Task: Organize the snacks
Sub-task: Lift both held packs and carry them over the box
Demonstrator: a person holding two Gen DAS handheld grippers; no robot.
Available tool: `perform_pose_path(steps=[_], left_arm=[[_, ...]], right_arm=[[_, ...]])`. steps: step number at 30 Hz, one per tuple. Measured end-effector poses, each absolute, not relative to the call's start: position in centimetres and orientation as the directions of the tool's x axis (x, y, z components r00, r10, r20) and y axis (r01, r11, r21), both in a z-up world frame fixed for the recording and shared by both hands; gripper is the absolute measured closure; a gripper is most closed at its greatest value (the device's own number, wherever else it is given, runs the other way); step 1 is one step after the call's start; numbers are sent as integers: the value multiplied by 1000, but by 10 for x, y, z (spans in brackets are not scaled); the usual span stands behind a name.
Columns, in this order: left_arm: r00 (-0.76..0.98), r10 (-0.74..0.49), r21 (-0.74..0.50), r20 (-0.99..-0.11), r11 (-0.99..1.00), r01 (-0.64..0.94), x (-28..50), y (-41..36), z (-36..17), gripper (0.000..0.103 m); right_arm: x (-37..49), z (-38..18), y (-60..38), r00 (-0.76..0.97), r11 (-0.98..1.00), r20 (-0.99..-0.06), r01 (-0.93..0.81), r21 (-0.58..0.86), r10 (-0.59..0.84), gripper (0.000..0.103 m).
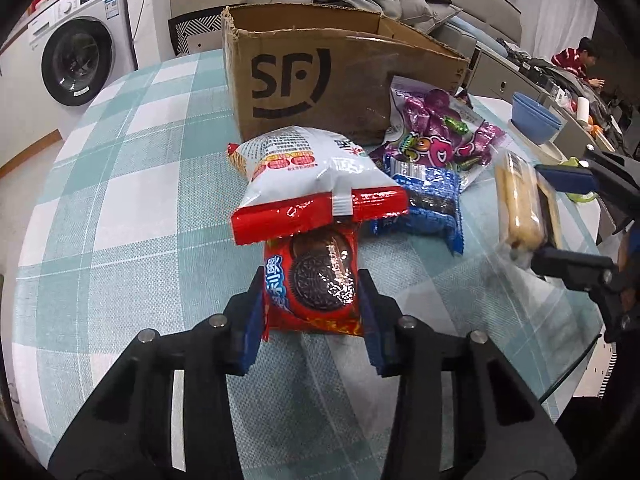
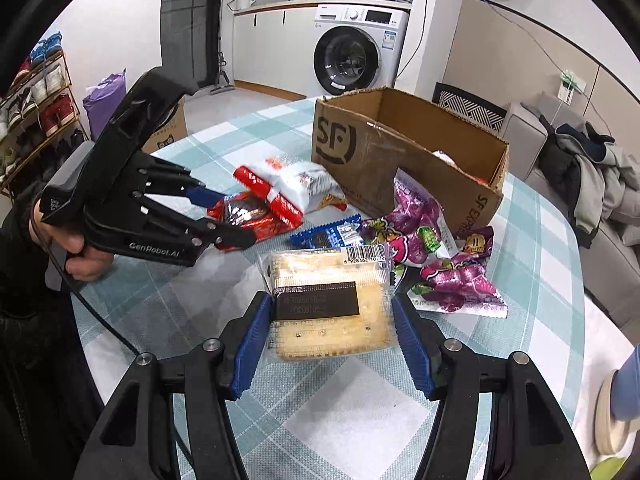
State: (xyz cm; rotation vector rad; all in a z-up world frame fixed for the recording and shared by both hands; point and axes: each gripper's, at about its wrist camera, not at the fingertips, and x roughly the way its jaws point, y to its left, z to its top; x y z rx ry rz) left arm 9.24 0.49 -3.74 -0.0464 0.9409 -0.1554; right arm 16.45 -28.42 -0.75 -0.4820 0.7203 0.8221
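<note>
My left gripper (image 1: 312,312) is shut on a red Oreo pack (image 1: 314,284), which lies partly under a white and red snack bag (image 1: 316,176); both show in the right wrist view, the pack (image 2: 244,216) beside the bag (image 2: 296,188). My right gripper (image 2: 332,320) is closed around a clear pack of crackers (image 2: 332,304), also seen in the left wrist view (image 1: 520,204). A blue Oreo pack (image 1: 428,204) and a purple candy bag (image 1: 440,128) lie by the open SF cardboard box (image 1: 320,80).
The snacks lie on a table with a green checked cloth (image 1: 140,160). Blue bowls (image 1: 534,118) stand at its far right edge. A washing machine (image 2: 352,56) and a sofa with clothes (image 2: 592,168) stand beyond the table.
</note>
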Motion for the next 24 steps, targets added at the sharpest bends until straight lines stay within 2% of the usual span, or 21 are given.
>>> perform_pose_path(steps=[10,24], left_arm=[[618,-204,-122,-759,977,173,75,-7,-15,65],[676,-203,-135,-708,979,152,62,-8,15,65]], right_arm=[[173,0,-292,518,652,-691,-753,-89,504,41],[194,8,-317,595,765,-634,-644,-6,495,41]])
